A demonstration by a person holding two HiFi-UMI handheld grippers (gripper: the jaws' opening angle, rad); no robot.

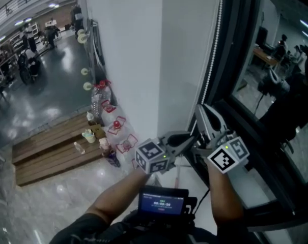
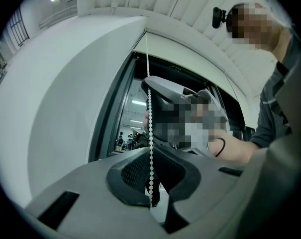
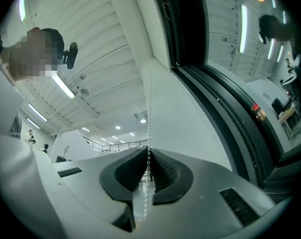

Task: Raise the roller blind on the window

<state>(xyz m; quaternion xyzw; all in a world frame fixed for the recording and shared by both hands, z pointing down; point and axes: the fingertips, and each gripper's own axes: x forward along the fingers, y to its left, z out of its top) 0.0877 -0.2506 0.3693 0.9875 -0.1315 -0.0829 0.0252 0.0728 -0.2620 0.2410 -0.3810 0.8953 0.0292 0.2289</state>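
The bead chain (image 1: pixel 211 65) hangs along the left edge of the window (image 1: pixel 281 100). Its long axis is near vertical, running from 12 o'clock down to the tongs near 5 o'clock in the head view, and straight from 12 to 6 in both gripper views. The left tongs (image 2: pixel 151 185) and the right tongs (image 3: pixel 147 169), the right higher on the chain, are each nipped almost closed on it, with beads caught between the pads. To haul well, I judge, draw straight down the chain's own line and loosen one pair only while the other holds, so it cannot slacken.
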